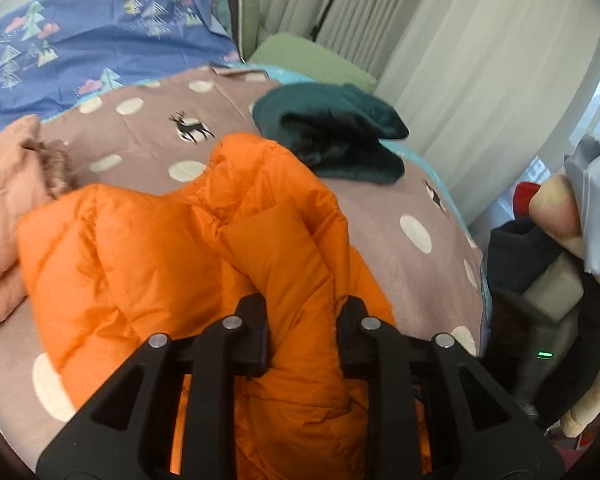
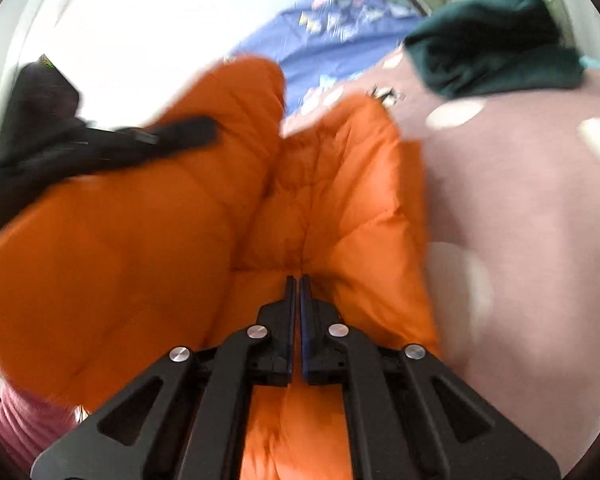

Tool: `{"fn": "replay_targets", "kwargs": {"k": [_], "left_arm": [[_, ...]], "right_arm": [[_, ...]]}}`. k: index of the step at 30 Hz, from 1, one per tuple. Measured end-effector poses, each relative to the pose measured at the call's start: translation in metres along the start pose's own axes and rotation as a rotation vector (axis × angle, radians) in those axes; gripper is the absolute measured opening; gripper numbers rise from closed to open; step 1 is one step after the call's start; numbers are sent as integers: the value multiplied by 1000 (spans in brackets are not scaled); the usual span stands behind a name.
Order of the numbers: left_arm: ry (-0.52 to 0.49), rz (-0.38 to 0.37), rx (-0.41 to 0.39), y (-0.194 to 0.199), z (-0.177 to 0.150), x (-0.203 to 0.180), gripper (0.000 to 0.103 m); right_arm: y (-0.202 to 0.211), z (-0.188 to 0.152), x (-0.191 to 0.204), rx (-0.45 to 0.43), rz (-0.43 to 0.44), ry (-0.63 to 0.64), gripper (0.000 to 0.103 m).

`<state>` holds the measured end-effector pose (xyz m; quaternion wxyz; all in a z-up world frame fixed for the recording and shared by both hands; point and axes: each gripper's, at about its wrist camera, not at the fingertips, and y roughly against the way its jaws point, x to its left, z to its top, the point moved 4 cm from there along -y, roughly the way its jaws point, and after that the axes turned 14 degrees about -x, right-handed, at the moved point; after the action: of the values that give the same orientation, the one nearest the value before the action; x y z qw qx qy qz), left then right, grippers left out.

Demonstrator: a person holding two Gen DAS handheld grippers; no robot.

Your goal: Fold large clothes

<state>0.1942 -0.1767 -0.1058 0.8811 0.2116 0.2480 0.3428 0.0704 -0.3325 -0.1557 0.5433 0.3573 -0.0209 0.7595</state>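
An orange puffer jacket (image 1: 172, 240) lies bunched on the mauve polka-dot bedspread (image 1: 400, 200). My left gripper (image 1: 302, 312) is shut on a thick fold of the jacket, its jaws held apart by the padding. In the right wrist view the jacket (image 2: 120, 248) fills the left and middle. My right gripper (image 2: 297, 280) is shut on a thin pinch of the jacket's fabric, jaws almost touching. The left gripper's black body (image 2: 100, 140) shows at the upper left of that view, over the jacket.
A folded dark green garment (image 1: 332, 132) lies behind the jacket; it also shows in the right wrist view (image 2: 496, 40). A peach puffer coat (image 1: 8, 208) lies left. Blue patterned bedding (image 1: 100, 32), green pillows (image 1: 312, 56) and curtains (image 1: 480, 60) are behind. Piled clothes (image 1: 560, 272) stand right.
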Motion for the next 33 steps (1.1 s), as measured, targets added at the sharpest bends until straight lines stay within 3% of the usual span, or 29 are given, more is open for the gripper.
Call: {"fn": "replay_targets", "kwargs": {"k": [3,4,6,7,11,12,13,14,16,21,22,26,29,33], "left_arm": [[-8,-3,23,-14,-3,-4,29],[-4,-9,29,-19,-4,-5,31],[15,-25,34,-26,-7,-5,36],[25,-32,34,-29,-9,-5,38],[30,-45,32,-39,-14,-9,45],[29,-49,32,-41,-14,-11,45],[28,-58,29,-43,-15,-13,45],[28,-65,27,-44,-15,-15,46],[31,-75,14,-44,-14,-16,47],[25,-148,-69,-8,4,-17,44],[-7,-151,-94,5,8,-17,36],[-126,-50,-148,31,11,-2,29],[-122,-24,-81,13,-1,11,28],[-197,19,-23,-31,-25,10,30]], "right_arm": [[41,5,7,-57,8,49,6],[60,7,18,-91,35,80,11],[86,7,39,-141,84,117,39],[93,9,46,-156,103,128,58],[94,4,84,-131,131,181,77],[89,1,88,-113,101,192,76],[78,-3,88,-95,23,208,67],[70,-3,84,-89,-42,203,21],[61,-2,64,-73,-42,89,10],[65,-10,29,-75,-96,38,7],[68,-15,23,-68,-101,18,7],[67,-22,6,-53,-125,-21,7],[56,-29,-8,-24,-149,-58,9],[34,-41,-22,7,-205,-40,12]]}}
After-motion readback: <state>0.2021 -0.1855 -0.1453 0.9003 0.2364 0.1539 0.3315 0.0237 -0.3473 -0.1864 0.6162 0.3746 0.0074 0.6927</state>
